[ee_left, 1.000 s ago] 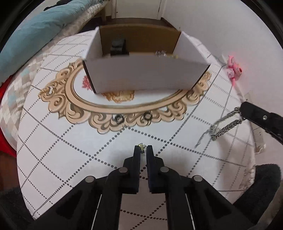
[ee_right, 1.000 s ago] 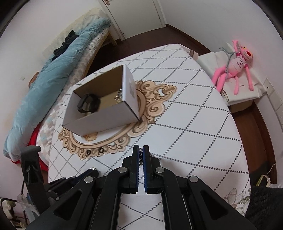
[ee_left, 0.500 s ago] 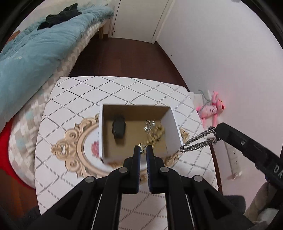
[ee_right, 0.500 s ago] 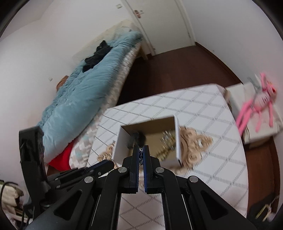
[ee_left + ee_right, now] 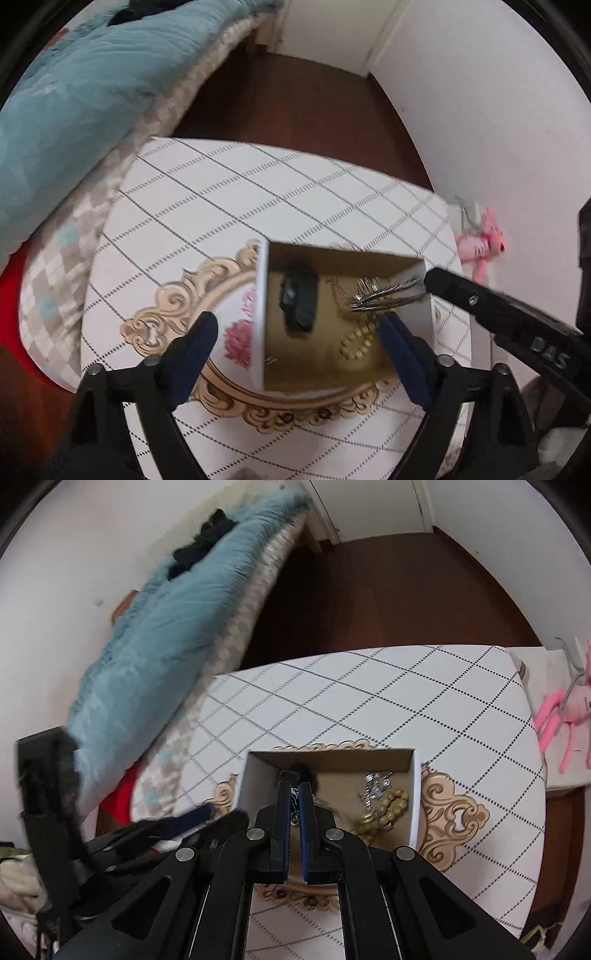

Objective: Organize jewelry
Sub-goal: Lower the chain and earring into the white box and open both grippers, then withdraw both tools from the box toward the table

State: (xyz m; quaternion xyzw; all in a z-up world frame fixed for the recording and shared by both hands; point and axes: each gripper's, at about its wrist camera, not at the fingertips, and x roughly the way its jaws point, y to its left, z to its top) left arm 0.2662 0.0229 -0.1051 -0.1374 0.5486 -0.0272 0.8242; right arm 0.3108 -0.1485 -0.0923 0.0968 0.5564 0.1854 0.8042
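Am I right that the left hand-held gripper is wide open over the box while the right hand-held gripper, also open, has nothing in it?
Not quite. The left hand-held gripper is open over the box, its jaws having just opened. But the right hand-held gripper is shut, gripping a silver chain that hangs over the box, as the left wrist view shows.

left tongs (image 5: 299, 332) just opened, empty, over box (image 5: 260, 314) | right tongs (image 5: 428, 282) pinching silver chain (image 5: 384, 295)
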